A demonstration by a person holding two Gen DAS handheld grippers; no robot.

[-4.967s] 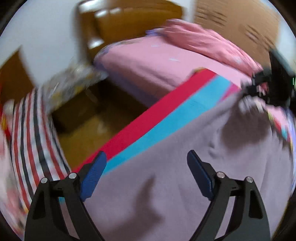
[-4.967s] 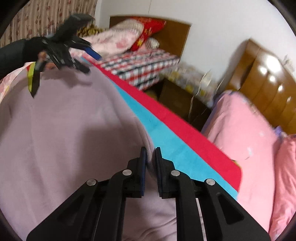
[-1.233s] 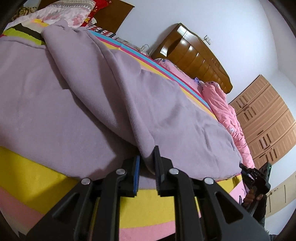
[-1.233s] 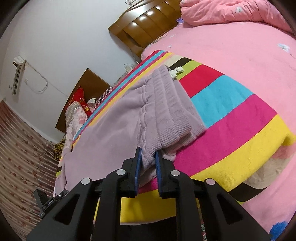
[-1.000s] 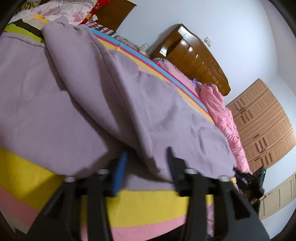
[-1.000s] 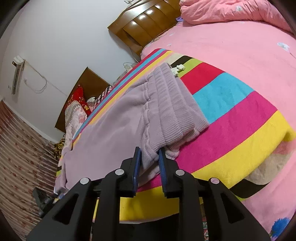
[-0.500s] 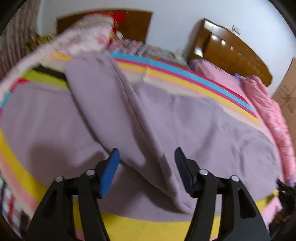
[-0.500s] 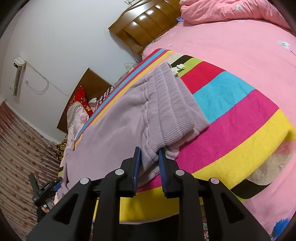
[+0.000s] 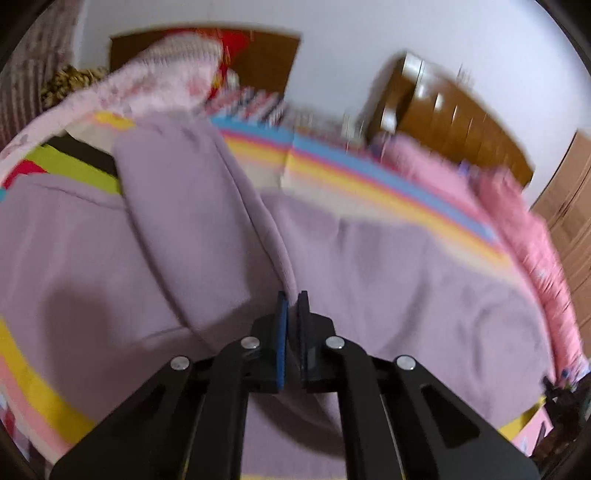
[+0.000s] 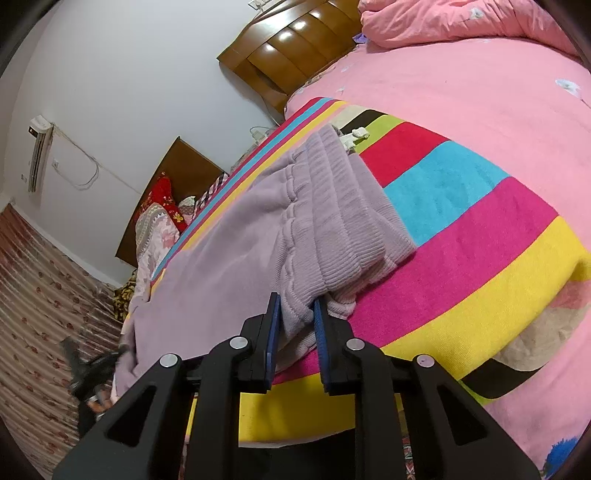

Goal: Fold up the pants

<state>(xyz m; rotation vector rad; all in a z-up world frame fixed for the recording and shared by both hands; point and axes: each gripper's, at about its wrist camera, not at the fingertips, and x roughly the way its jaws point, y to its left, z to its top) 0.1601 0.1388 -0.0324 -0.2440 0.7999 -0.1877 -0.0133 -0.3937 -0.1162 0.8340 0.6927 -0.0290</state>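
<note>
Left wrist view: the lilac pants (image 9: 388,266) are seen spread across the striped blanket (image 9: 369,177) of the bed, one leg already laid over the other so that a long ridge of cloth runs back from the camera toward the pillows (image 9: 166,74). The left gripper (image 9: 291,301) is drawn nearly closed, and the near end of that ridge appears to be pinched between its blue pads, though motion blur leaves the exact hold uncertain; the grip sits low on the fold, presumably so that the doubled leg can be carried as one piece. In the right wrist view, the ribbed waistband (image 10: 343,221) is shown lying on the blanket's yellow, pink and blue stripes, close to the blanket's near edge, with the pink duvet (image 10: 461,18) and the wooden headboard (image 10: 295,48) well beyond it. The right gripper (image 10: 295,306) is held at a narrow gap with a bunched corner of the waistband caught between its pads, a hold that is judged to keep the top of the pants anchored and taut while the other end is handled. The lengthwise fold looks done; the crosswise fold is judged still to come.
</note>
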